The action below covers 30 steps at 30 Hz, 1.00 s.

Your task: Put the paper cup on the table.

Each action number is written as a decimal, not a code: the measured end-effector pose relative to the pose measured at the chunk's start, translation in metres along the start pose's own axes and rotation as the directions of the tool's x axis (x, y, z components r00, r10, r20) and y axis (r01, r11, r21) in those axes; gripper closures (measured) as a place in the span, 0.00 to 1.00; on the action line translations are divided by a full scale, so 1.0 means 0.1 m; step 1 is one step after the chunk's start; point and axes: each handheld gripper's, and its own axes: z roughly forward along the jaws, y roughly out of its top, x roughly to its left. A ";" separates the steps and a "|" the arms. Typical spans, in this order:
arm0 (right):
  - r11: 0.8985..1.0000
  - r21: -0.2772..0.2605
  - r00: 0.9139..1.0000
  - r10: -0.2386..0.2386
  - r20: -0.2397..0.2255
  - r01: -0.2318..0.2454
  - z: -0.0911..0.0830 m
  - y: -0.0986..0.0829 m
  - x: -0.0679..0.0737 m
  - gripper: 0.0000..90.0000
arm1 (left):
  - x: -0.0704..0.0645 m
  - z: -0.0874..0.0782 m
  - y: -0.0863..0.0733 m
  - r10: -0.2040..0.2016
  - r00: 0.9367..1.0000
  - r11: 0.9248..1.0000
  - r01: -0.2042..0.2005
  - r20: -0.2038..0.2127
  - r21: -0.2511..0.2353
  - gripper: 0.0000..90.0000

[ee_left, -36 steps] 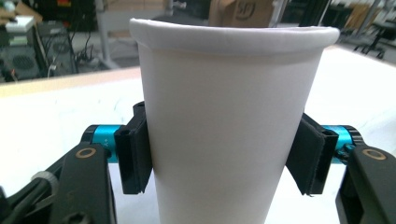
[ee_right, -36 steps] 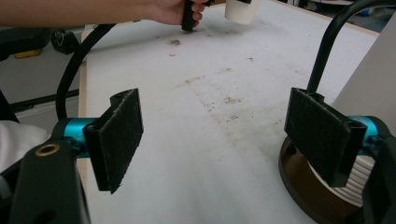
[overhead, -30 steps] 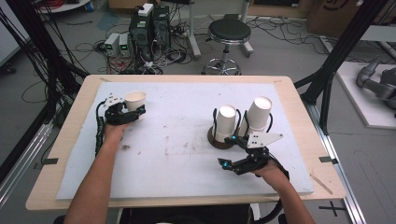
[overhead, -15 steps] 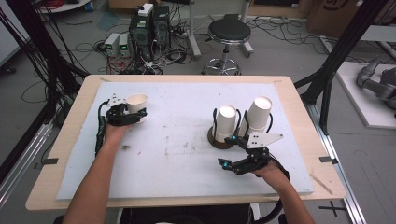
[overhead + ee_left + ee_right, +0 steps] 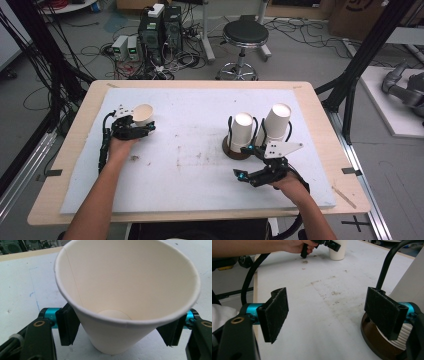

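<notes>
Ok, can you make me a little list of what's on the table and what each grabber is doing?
table: white mat with brown stains
left gripper: jaws on both sides of a paper cup, upright and empty; contact hard to tell
right gripper: open, holding nothing, beside the cup holder
cup holder: dark round base with two white cup stacks
behind the table: black stool
</notes>
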 end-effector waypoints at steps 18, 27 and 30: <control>1.000 -0.001 1.000 0.002 -0.003 -0.002 0.00 0.01 0.00 0.22 | 0.03 -0.17 -0.09 -0.066 0.997 0.998 0.066 0.036 -0.015 0.26; 1.000 0.000 1.000 0.008 0.006 -0.008 0.00 0.01 -0.01 0.22 | -0.04 -0.41 -0.12 -0.030 1.000 1.000 0.030 -0.006 0.003 0.26; 1.000 0.002 1.000 0.010 0.017 -0.010 0.00 0.01 -0.02 0.22 | -0.10 -0.55 -0.12 -0.022 1.000 0.999 0.022 0.013 -0.026 0.26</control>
